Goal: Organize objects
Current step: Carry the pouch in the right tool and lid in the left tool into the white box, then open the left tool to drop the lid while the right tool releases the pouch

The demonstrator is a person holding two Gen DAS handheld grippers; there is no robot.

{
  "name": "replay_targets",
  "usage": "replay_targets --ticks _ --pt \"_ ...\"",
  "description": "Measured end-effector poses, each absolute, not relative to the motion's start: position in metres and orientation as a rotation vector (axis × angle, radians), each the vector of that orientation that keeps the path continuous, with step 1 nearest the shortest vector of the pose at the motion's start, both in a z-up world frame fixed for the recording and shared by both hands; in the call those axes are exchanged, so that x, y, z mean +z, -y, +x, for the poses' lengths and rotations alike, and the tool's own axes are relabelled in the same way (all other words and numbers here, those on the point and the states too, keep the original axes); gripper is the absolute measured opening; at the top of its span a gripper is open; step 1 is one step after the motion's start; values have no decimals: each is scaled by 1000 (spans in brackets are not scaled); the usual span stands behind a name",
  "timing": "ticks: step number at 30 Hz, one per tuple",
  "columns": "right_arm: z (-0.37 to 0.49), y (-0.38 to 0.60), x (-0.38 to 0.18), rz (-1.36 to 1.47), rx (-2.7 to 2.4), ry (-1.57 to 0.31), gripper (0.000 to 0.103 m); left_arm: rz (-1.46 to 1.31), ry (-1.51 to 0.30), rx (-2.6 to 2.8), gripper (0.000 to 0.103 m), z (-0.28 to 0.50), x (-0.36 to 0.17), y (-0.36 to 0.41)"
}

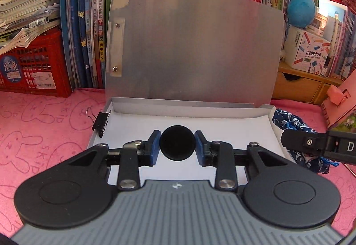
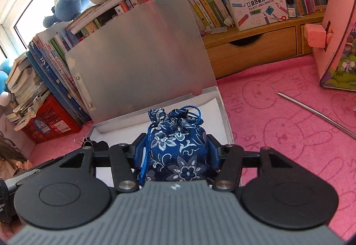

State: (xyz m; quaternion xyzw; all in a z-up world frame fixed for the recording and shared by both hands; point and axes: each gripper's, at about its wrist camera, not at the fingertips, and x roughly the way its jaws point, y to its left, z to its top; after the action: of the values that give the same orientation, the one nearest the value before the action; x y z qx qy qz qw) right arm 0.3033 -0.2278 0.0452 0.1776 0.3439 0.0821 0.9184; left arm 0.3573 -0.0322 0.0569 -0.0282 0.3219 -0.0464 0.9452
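Note:
My left gripper (image 1: 177, 143) is shut on a black round disc (image 1: 177, 143), held over the white floor of an open silver metal box (image 1: 191, 108). The box's lid (image 1: 195, 44) stands upright behind it. A black binder clip (image 1: 101, 121) is clamped on the box's left rim. My right gripper (image 2: 176, 148) is shut on a blue floral drawstring pouch (image 2: 178, 147), held above the right part of the same box (image 2: 224, 116). In the left wrist view the pouch (image 1: 289, 122) and the right gripper's body show at the right edge.
A pink rabbit-print cloth (image 2: 278, 133) covers the desk. A metal rod (image 2: 316, 112) lies on it to the right. Books, a red crate (image 1: 35, 67), a wooden drawer unit (image 2: 251, 47) and a pink box (image 2: 336, 44) ring the back and right side.

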Motion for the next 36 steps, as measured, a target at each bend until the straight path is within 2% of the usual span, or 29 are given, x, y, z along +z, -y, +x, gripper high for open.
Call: replay_targets --ticks 12,25,26,27,28,31,36 --pt "349 214 9 312 146 -756 59 -10 -707 -82 38 397 19 38" --pt "353 204 -5 255 152 -758 61 54 -753 -65 38 402 13 48" --pt "353 204 -5 256 152 -756 62 57 -751 -70 39 401 14 49" --pt "352 205 -5 259 149 -752 72 57 -748 -73 40 401 14 49" --pt "351 206 -4 265 149 -748 76 56 -743 -75 40 399 15 49" --pt "347 209 -1 277 154 -733 82 40 -717 -79 54 395 20 46" --pt "337 212 11 282 162 -705 85 21 -677 -89 64 382 37 42"
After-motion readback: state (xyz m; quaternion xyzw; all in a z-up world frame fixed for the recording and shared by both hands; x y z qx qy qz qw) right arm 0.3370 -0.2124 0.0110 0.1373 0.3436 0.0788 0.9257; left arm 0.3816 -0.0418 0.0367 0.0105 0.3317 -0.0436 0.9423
